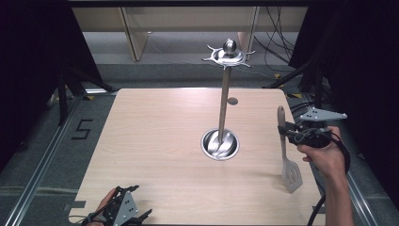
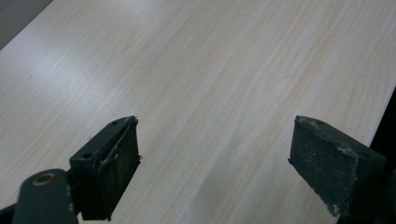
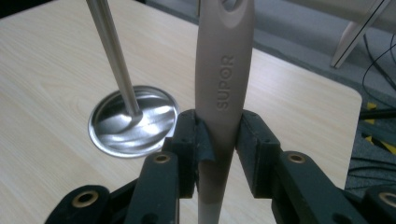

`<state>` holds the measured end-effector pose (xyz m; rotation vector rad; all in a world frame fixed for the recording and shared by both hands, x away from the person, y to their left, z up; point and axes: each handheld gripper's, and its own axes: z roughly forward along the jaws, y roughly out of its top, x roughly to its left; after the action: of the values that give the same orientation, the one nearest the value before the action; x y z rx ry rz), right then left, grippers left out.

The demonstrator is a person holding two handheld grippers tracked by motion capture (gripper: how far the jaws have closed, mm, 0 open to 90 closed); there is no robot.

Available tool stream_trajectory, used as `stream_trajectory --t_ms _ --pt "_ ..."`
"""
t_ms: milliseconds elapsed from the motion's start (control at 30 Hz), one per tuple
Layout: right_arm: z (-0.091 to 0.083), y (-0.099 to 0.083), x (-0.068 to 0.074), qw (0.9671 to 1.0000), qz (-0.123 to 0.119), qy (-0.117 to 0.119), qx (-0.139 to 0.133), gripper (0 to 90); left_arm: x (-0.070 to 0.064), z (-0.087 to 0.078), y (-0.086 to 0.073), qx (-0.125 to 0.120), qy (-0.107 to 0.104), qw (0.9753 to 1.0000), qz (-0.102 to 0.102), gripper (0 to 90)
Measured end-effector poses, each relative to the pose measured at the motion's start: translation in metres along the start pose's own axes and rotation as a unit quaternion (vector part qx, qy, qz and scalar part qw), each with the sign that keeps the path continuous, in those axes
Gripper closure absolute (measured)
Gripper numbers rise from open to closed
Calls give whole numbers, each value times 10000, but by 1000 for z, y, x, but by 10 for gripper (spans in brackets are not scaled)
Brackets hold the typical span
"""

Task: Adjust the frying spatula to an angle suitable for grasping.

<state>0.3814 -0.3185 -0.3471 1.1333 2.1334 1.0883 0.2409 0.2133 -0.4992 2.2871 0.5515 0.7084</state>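
Beige-handled slotted spatula (image 1: 285, 149) stands near-upright, blade down, at 3 o'clock from the steel rack (image 1: 223, 101), at the surface's (image 1: 155, 141) right edge. Right hand-held gripper (image 1: 288, 133) pinches its handle, "SUPOR" embossed. Left hand-held gripper (image 2: 212, 163) at 7 o'clock, jaws spread over bare pale wood. Cables on floor beyond.

Even overhead light is falling on the pale table (image 1: 155, 141), leaving only faint, soft shadows, while the surroundings to the left and right are sinking into near black. Glare is flaring on the steel stand base (image 1: 219, 144) and its far top disc (image 1: 229, 55). The left gripper's near pads (image 2: 116, 163) and the spatula handle (image 3: 223, 70) are showing slightly soft and grainy.
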Motion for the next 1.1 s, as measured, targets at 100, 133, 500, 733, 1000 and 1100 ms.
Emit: stream_trajectory --t_ms 100,133,500,733,1000,1100 --pt "-4 0 3 10000 19 16 -44 703 0 -1 0 70 -10 9999 73 152" --pt "-5 1 4 9998 37 -12 -183 703 -1 0 0 -15 43 10000 45 153" --pt "-19 4 4 9970 26 231 -734 704 0 -1 0 28 -9 10000 61 152" --pt "-19 9 7 9941 -4 405 -1008 704 2 -2 0 119 19 9998 158 152" --pt "-17 18 16 9898 -101 606 -1288 704 0 0 -1 -19 86 10000 20 152" --pt "-15 24 25 9890 -179 661 -1311 704 2 -2 0 109 15 9998 138 152"
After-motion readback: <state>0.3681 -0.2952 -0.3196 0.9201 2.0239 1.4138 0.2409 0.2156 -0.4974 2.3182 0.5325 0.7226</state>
